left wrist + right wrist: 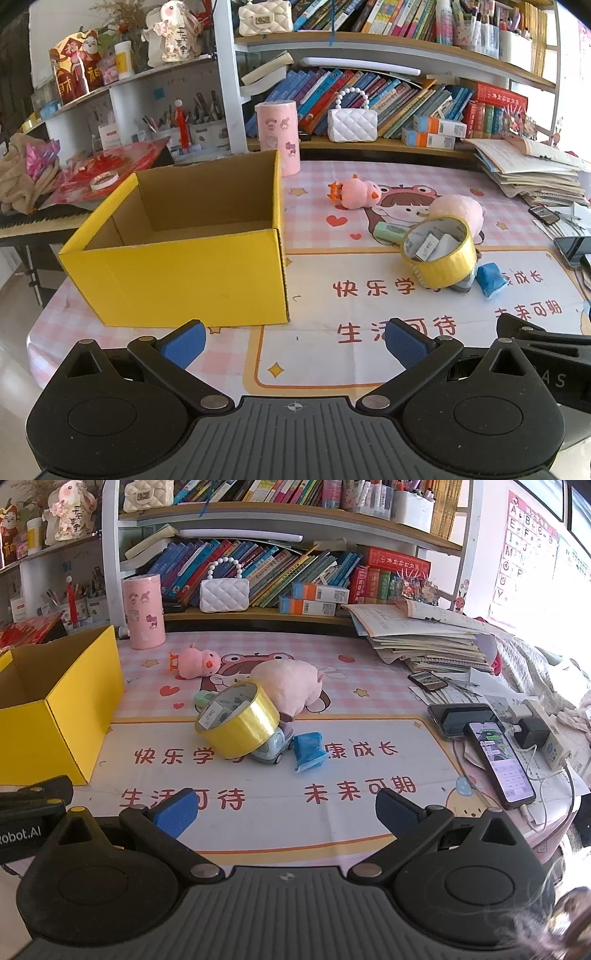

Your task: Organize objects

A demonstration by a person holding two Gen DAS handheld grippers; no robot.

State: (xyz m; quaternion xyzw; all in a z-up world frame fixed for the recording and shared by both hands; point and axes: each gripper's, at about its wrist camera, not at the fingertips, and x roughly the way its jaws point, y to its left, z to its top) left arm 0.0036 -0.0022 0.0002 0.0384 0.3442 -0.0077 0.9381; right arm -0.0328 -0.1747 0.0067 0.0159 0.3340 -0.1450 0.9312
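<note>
An open yellow cardboard box (pixel 177 273) (pixel 44 716) stands empty on the left of the table. A yellow tape roll (pixel 441 254) (pixel 240 723) leans on a small toy car (pixel 271 747), with a blue packet (pixel 490 278) (pixel 308 751), a green item (pixel 388 232) (pixel 202 698), a large pink plush (pixel 460 210) (pixel 288 688) and a small pink chick plush (pixel 356 192) (pixel 195 662) nearby. My left gripper (pixel 295 343) is open and empty near the box's front. My right gripper (pixel 286 812) is open and empty, short of the tape roll.
A pink cylinder (pixel 277 136) (pixel 144 611) stands behind the box. Phones (pixel 498 760), a charger and cables lie at the right edge. A stack of papers (pixel 428 638) sits at back right. Bookshelves with a white purse (pixel 224 592) run along the back.
</note>
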